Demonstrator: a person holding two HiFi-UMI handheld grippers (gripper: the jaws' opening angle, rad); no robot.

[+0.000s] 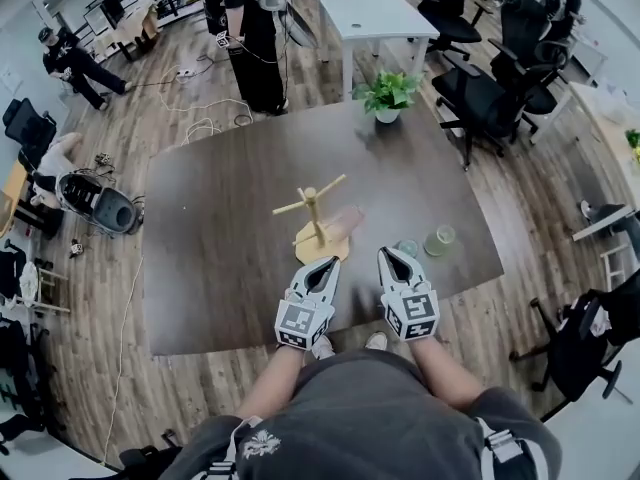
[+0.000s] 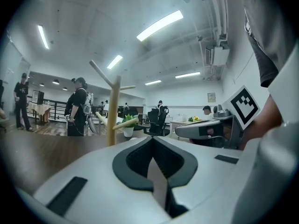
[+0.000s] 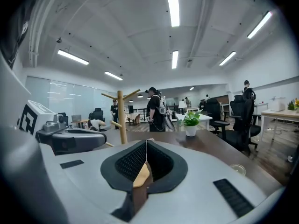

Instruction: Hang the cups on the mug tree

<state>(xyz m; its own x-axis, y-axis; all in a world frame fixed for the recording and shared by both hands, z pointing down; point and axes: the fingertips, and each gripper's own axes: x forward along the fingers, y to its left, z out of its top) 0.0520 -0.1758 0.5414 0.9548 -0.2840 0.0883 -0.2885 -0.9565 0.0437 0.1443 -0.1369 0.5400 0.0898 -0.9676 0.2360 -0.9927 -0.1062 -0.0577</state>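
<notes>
None of the cups point(image 1: 440, 239) hangs on the mug tree point(image 1: 314, 213) yet: two sit on the worktop point(image 1: 220, 268) by the right tongs point(image 1: 396, 256), clenched empty like the left tongs point(image 1: 324, 266).

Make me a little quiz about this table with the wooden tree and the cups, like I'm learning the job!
1. True or false: a cup already hangs on the mug tree.
2. Where does the plant stand? A) at the far edge of the table B) on the floor C) between the two grippers
3. Fill the gap: the cups stand nearest the ____ gripper.

Key: 1 false; 2 A; 3 right, meaning the right gripper.
</notes>
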